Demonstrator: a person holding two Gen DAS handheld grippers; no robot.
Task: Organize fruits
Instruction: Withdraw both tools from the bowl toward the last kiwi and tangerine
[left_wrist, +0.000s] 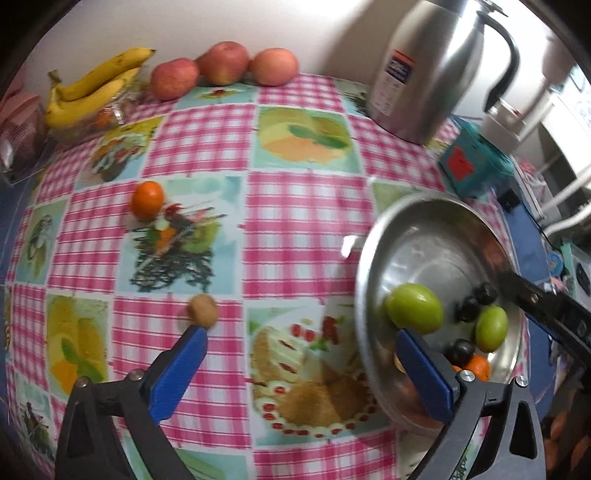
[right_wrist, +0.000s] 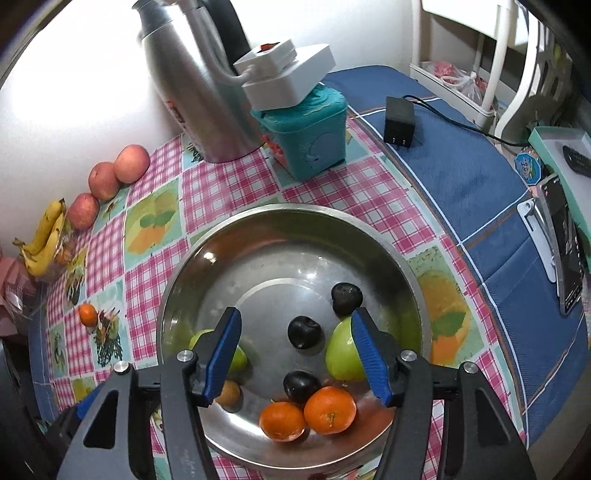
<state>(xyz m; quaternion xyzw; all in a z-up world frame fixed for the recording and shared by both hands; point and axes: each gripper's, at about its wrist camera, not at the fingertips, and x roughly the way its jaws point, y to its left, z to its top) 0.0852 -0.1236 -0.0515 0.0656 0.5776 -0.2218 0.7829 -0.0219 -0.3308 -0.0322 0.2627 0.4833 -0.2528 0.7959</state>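
Collection into the steel bowl (right_wrist: 295, 221) is well advanced: it holds two green fruits, three dark plums (right_wrist: 303, 331), two mandarins (right_wrist: 330, 409) and a small brown fruit. Outstanding on the checked tablecloth (left_wrist: 303, 221): one brown fruit (left_wrist: 202, 311) just off the left gripper's (left_wrist: 301, 334) fingertip, and one mandarin (left_wrist: 147, 199) further away. Left fingers stand wide, holding nothing. Right gripper (right_wrist: 295, 350) hovers over the bowl, likewise wide and empty. Apples (left_wrist: 223, 62) and bananas (left_wrist: 88, 88) sit by the wall (possibly out of scope). Next move, in my judgement: centre the left fingers on the brown fruit, then close.
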